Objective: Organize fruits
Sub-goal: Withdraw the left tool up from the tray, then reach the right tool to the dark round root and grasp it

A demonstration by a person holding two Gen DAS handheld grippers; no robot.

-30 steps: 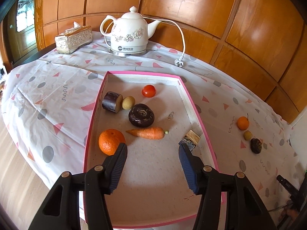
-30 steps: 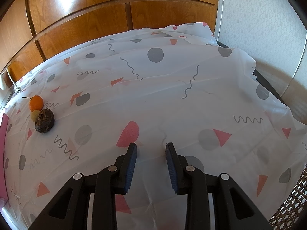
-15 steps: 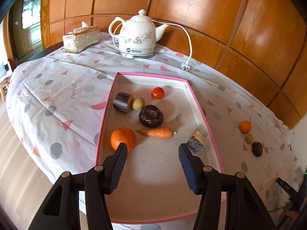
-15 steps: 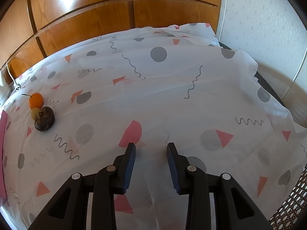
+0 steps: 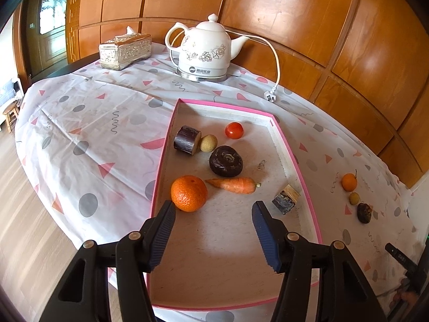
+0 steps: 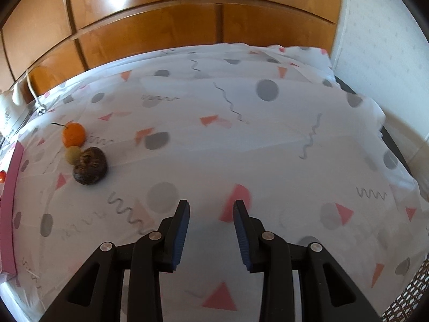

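A pink-rimmed tray (image 5: 308, 196) holds a large orange (image 5: 189, 193), a carrot (image 5: 232, 185), a dark round fruit (image 5: 226, 161), a tomato (image 5: 234, 130), a small yellowish fruit (image 5: 208, 143), a purple cut piece (image 5: 187, 143) and a small brown block (image 5: 285, 198). My left gripper (image 5: 213, 214) is open and empty above the tray's near part. On the cloth right of the tray lie a small orange (image 6: 73, 134), a small yellowish fruit (image 6: 73, 154) and a dark fruit (image 6: 90, 165). My right gripper (image 6: 211, 210) is open and empty, well right of them.
A white kettle (image 5: 205, 51) with a cord and plug (image 5: 269, 96) stands behind the tray. A silver tissue box (image 5: 124, 51) sits at the back left. The patterned tablecloth (image 6: 241, 134) covers the round table. Wooden panels stand behind it.
My left gripper has pulled back and risen, so the tray looks farther off. My right gripper has swung left, bringing the three loose fruits closer. Both stay open.
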